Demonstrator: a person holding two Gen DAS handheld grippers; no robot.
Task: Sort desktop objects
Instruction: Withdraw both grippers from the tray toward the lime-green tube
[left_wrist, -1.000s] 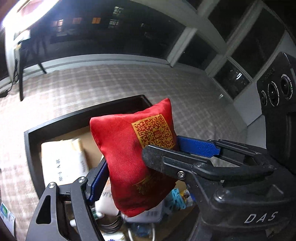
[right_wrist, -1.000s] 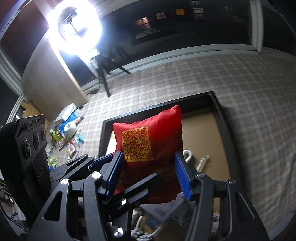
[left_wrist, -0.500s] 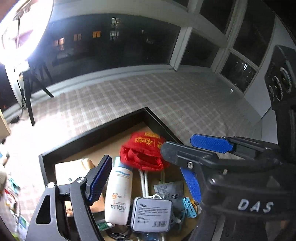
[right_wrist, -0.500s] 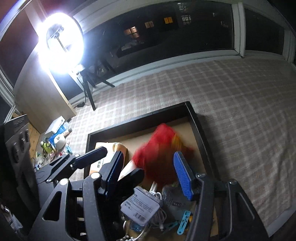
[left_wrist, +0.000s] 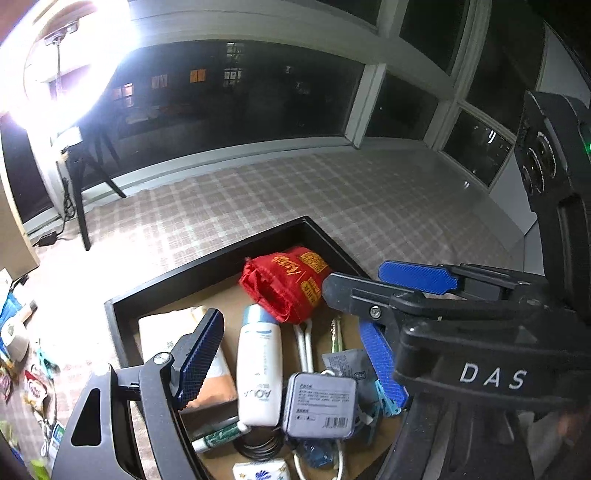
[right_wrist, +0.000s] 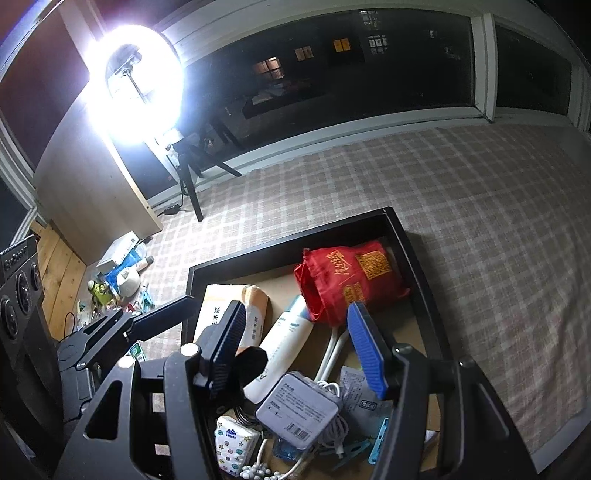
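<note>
Both grippers hover above the black rectangular tray (right_wrist: 424, 266), which sits on the checked pink-and-white cloth (right_wrist: 480, 192) covering the table. Left gripper (left_wrist: 291, 339): blue-padded fingers spread wide, nothing between them. Right gripper (right_wrist: 295, 343): fingers likewise parted and empty. The red fabric drawstring pouch with gold print (right_wrist: 351, 280) lies on the tray's brown floor in the far right corner, ahead of both grippers and clear of their fingers; in the left wrist view the pouch (left_wrist: 288, 284) sits just beyond the gap between the fingertips, mouth turned to the left. Just nearer than the pouch, a white tube with a light-blue cap marked AQUA (left_wrist: 258, 362) lies lengthwise between the left gripper's fingers, below them. Left of the tube: a beige paper-wrapped packet (right_wrist: 236, 306) with black characters. Nearer the grippers: a grey square box with a barcode label (right_wrist: 299, 410), with white cable (right_wrist: 332, 354) running beside it, a grey foil sachet (left_wrist: 343, 363), teal plastic clips (right_wrist: 380, 439), a small patterned tissue pack (right_wrist: 236, 443) and a white bead string at the near edge. Off the tray, far to the left of the grippers, a scatter of small packets and toys (right_wrist: 118, 284) lies on the cloth. A lit ring light on a tripod (right_wrist: 136, 74) stands beyond the table by dark windows.
</note>
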